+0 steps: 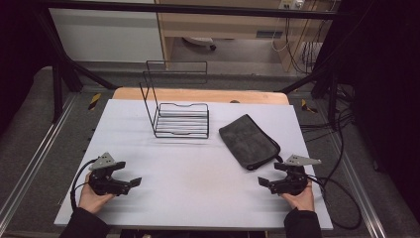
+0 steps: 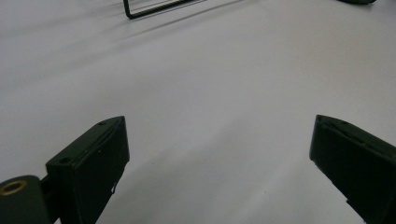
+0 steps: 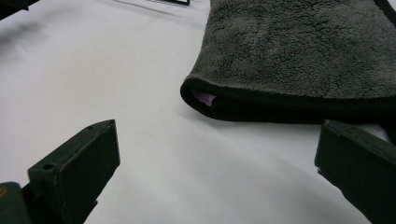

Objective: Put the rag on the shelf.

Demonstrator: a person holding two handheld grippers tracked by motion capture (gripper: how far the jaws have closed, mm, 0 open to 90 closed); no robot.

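From my end the white tabletop (image 1: 198, 183) is the big thing. A black wire rack (image 1: 178, 116) stands toward the far edge, about mid-width. A folded grey towel (image 1: 249, 140) lies just right of it, apart from it. Left tool (image 1: 130, 173) sits near the front-left corner, right tool (image 1: 269, 173) near the front-right; both have jaws apart, holding nothing.

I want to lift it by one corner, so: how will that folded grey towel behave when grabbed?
The folded grey towel looks like soft, fluffy pile, so it will probably sag and unfold rather than stay flat. Its rounded folded edge seems thick enough for open jaws to pinch. It lies flat on the table, so it likely drags, not rolls.
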